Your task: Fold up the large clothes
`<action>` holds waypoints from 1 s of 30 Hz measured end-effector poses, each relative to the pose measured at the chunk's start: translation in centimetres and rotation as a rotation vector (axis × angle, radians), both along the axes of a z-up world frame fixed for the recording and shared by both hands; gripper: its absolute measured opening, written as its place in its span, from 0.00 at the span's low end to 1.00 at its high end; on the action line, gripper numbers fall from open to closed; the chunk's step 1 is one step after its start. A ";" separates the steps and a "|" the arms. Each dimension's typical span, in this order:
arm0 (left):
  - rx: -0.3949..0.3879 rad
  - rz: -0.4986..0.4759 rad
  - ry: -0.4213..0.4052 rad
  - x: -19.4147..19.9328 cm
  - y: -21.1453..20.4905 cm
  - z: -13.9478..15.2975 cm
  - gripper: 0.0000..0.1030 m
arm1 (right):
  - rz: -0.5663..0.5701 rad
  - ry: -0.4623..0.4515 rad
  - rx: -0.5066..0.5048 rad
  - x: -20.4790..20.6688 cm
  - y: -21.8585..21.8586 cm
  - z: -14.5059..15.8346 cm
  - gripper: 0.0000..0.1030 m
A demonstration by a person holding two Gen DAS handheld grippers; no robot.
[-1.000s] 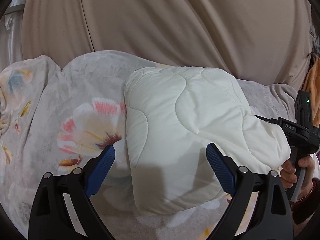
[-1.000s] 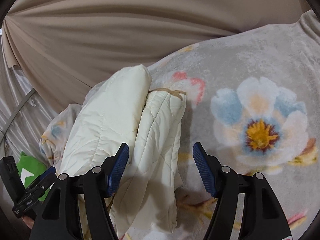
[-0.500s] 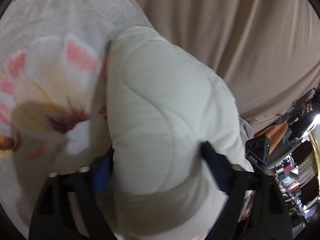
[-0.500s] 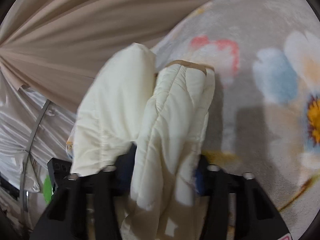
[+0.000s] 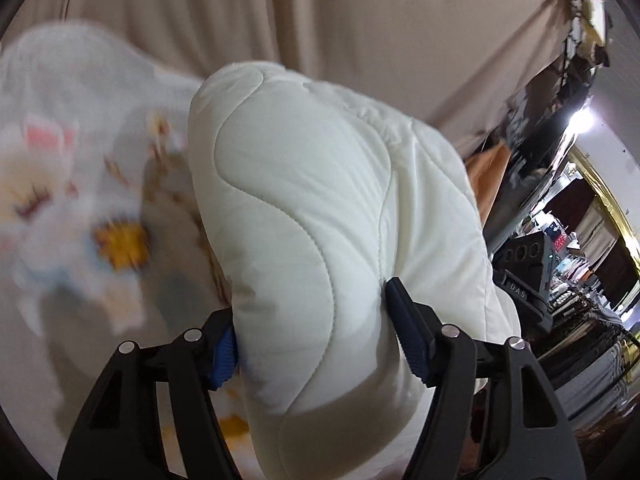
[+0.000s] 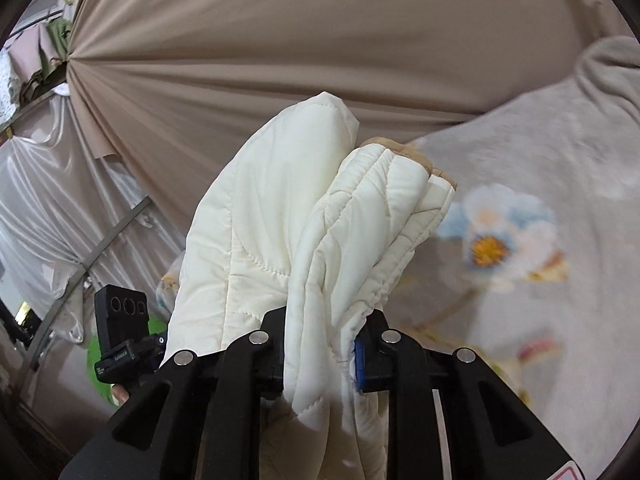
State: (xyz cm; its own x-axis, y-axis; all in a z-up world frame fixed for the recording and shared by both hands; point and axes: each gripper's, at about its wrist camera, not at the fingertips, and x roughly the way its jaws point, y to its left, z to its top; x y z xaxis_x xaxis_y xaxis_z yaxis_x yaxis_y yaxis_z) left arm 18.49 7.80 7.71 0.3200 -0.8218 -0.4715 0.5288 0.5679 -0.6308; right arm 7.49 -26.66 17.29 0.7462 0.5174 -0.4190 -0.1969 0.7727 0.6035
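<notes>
A folded cream quilted jacket (image 5: 320,216) is held up off the floral blanket (image 5: 80,184). My left gripper (image 5: 316,344) is shut on one end of the thick bundle, blue pads pressed into both sides. In the right wrist view my right gripper (image 6: 320,348) is shut on the other end of the jacket (image 6: 288,224), whose tan-trimmed edge points up and away. The left gripper (image 6: 120,340) shows at the lower left of that view, and the right gripper body (image 5: 528,276) shows behind the jacket in the left wrist view.
A beige curtain (image 6: 320,40) hangs behind the bed. The floral blanket (image 6: 540,220) covers the bed to the right. A silvery drape (image 6: 52,200) and metal bar are at the left. Cluttered room and a bright lamp (image 5: 584,120) lie at the far right.
Both grippers closed on the folded jacket, which lay on the blanket a second ago, and lifted it up off the bed, tilting the views toward the curtain.
</notes>
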 end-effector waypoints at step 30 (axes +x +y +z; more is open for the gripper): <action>0.483 0.007 -0.540 -10.7 -12.8 -0.3 0.53 | 0.078 0.057 0.080 -5.0 -1.9 -3.5 0.29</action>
